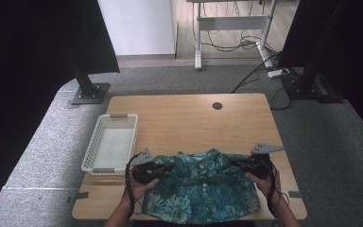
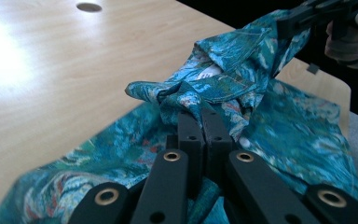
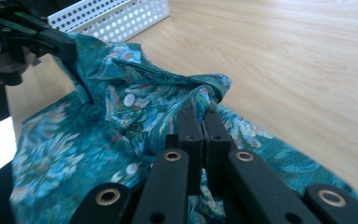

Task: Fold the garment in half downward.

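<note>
A teal floral button-up shirt (image 1: 201, 188) lies at the near edge of the wooden table (image 1: 189, 118), collar toward the far side. My left gripper (image 1: 170, 167) is shut on the shirt's left shoulder; in the left gripper view its jaws (image 2: 201, 112) pinch bunched fabric of the shirt (image 2: 279, 126). My right gripper (image 1: 231, 162) is shut on the right shoulder; in the right gripper view the jaws (image 3: 202, 109) clamp a fold of the shirt (image 3: 74, 144) near the white buttons. Both shoulders are lifted slightly off the table. A hand holds each gripper.
A white perforated basket (image 1: 111, 143) stands on the table's left side, just left of my left gripper, and shows in the right gripper view as well (image 3: 112, 18). A round cable hole (image 1: 217, 105) sits near the far edge. Black stands flank the table.
</note>
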